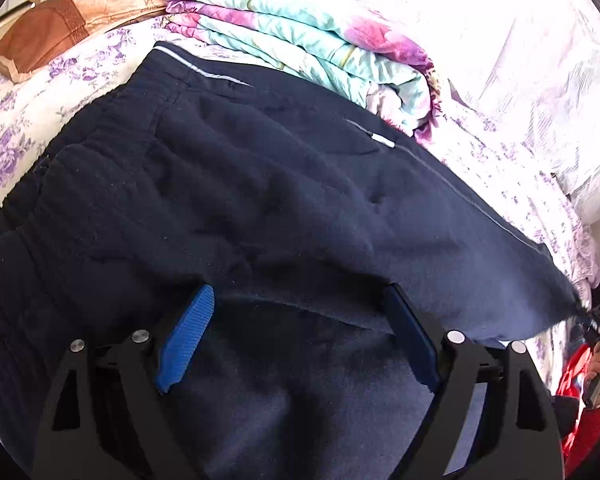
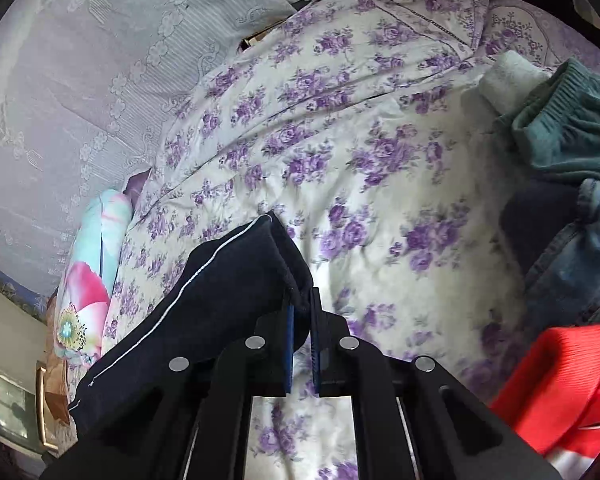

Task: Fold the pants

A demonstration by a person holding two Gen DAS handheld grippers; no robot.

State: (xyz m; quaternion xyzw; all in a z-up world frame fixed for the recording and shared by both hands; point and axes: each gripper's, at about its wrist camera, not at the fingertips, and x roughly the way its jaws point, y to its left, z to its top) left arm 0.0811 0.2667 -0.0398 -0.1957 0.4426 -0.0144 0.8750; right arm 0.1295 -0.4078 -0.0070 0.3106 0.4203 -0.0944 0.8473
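Note:
Dark navy pants (image 1: 260,184) with a thin white side stripe lie spread on the floral bedspread (image 1: 532,184). My left gripper (image 1: 300,296) is open, its blue pads (image 1: 188,328) resting on the pants fabric near the crotch area, holding nothing. In the right wrist view my right gripper (image 2: 302,300) is shut on the hem end of a pants leg (image 2: 228,276) and holds it lifted above the bed (image 2: 380,208).
A folded floral quilt (image 1: 308,36) and a brown cushion (image 1: 60,28) lie behind the pants. A green garment (image 2: 572,128), jeans (image 2: 580,256) and a red garment (image 2: 560,388) sit at the right of the bed.

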